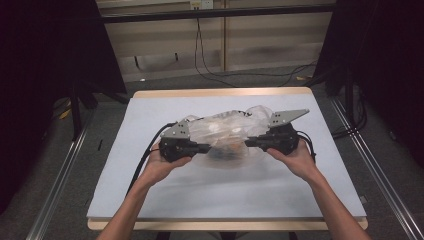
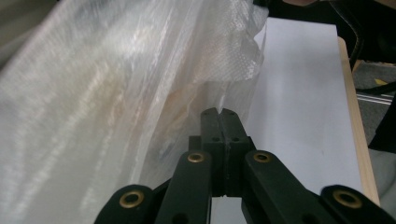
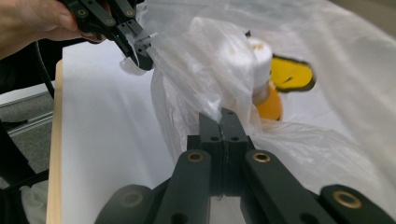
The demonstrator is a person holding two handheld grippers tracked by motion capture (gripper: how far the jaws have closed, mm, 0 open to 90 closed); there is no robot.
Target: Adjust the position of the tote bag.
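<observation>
The plastic bag blocks mid-table; bare surface lies all around it.

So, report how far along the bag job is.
Done: both the left gripper and right gripper are shut on the thin clear plastic bag, one at each side. In hand: the bag is held up between them. Left: the yellow and white items remain inside.

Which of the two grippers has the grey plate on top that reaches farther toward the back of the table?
The right gripper: its grey plate reaches farther back than the plate on the left gripper. Both grip the plastic bag.
</observation>
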